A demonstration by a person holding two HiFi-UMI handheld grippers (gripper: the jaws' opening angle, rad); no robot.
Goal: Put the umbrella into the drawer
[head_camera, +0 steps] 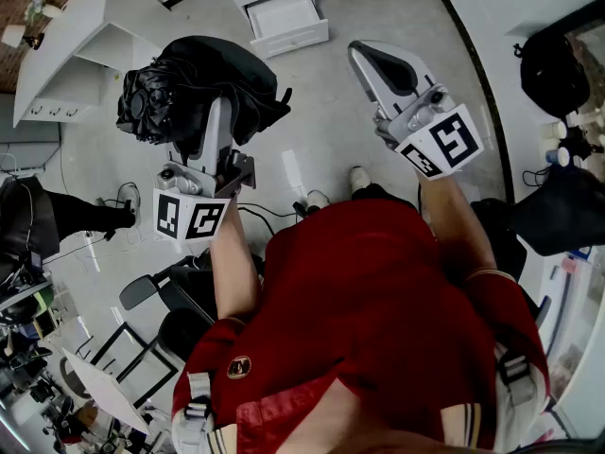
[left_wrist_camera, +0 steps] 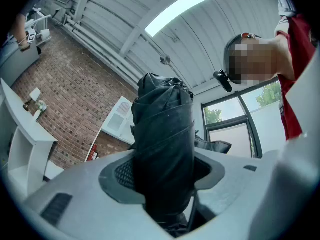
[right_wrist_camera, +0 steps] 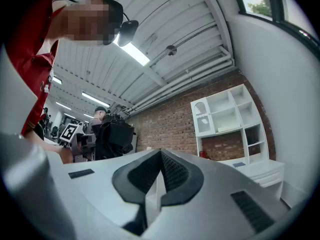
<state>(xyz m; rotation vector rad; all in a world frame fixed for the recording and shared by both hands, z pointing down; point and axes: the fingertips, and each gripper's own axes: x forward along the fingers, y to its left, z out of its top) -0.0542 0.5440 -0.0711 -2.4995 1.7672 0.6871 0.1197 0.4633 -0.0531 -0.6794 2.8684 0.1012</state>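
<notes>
A black folded umbrella hangs bunched above the floor, and my left gripper is shut on it. In the left gripper view the umbrella stands upright between the jaws of the left gripper, which clamp its lower part. My right gripper is held out to the right of it, shut with nothing in it. The right gripper view shows the right gripper with its pads meeting, and the umbrella off to the left. The open white drawer lies ahead on the floor.
A white shelf unit stands at the upper left, seen also in the right gripper view. Black chairs crowd the lower left. A black bag and a dark heap sit along the right wall. Cables cross the floor.
</notes>
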